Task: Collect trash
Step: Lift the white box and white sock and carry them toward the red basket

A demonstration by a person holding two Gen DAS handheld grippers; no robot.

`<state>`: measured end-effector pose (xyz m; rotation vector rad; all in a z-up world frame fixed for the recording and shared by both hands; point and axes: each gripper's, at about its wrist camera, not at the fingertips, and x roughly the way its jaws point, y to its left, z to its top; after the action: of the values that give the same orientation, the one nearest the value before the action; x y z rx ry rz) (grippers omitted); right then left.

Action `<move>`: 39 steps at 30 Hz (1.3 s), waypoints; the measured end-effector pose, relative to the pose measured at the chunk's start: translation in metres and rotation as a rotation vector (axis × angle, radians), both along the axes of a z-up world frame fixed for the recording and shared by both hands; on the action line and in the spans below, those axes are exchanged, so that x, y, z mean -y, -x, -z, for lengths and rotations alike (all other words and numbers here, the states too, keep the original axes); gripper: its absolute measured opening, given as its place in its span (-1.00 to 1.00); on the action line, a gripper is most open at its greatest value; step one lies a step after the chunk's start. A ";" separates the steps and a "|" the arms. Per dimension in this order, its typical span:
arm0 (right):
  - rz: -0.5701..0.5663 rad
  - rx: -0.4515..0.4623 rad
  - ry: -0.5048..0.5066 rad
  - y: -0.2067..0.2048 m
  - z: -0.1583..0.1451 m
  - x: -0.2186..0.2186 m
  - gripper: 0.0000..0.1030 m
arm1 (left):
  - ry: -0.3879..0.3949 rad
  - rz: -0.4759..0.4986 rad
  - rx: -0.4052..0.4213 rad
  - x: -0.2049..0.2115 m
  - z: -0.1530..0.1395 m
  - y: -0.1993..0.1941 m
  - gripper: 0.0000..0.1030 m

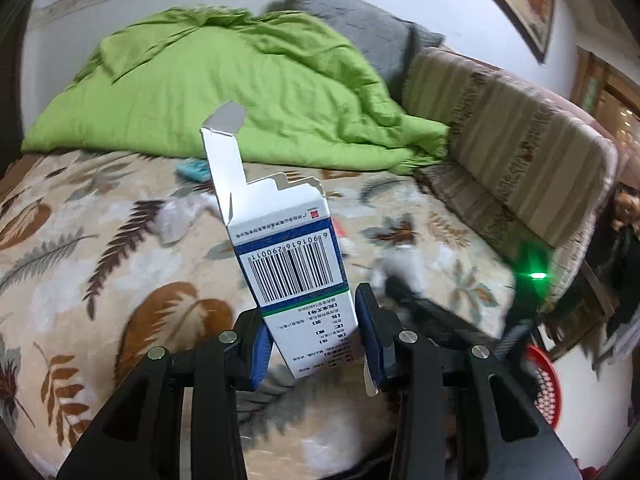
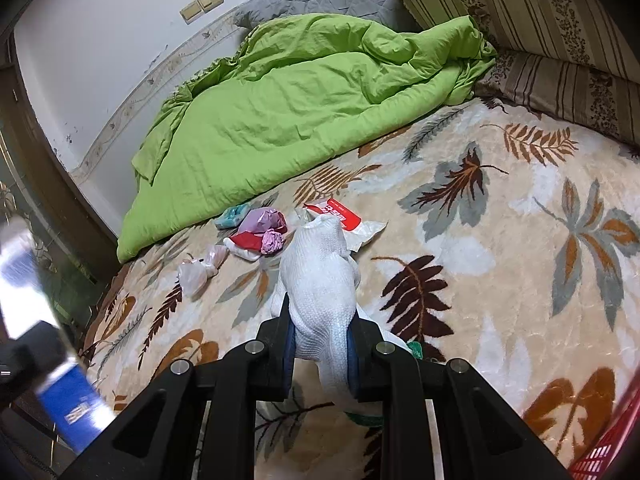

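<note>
We've got the left gripper (image 1: 314,344) clamped on the open white box (image 1: 292,264), right gripper (image 2: 320,344) pinching white foam wrap (image 2: 320,276) over the bed (image 2: 500,240)

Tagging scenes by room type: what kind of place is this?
Most likely a home bedroom: a bed under a leaf-print blanket, a rumpled green duvet by the wall, and striped cushions at its head.
</note>
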<state>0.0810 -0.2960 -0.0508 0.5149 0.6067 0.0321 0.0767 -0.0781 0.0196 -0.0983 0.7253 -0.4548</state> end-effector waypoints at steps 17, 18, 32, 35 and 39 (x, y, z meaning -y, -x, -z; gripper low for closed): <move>-0.036 0.013 0.138 0.009 -0.008 -0.034 -0.57 | -0.136 -0.111 0.079 -0.041 0.079 -0.018 -0.27; -0.042 0.009 0.151 0.007 -0.008 -0.037 -0.57 | -0.134 -0.109 0.075 -0.042 0.083 -0.019 -0.27; -0.062 -0.072 0.126 -0.018 0.008 -0.043 -0.57 | -0.094 -0.074 0.049 -0.046 0.099 -0.029 -0.27; -0.062 -0.075 0.121 -0.019 0.009 -0.043 -0.57 | -0.084 -0.081 0.036 -0.050 0.101 -0.033 -0.27; -0.067 -0.076 0.121 -0.020 0.010 -0.042 -0.57 | -0.087 -0.089 0.031 -0.050 0.103 -0.034 -0.27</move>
<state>0.1013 -0.2536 -0.0604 0.3796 0.6958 0.0393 0.1109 -0.0278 -0.0836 -0.0414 0.7067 -0.3383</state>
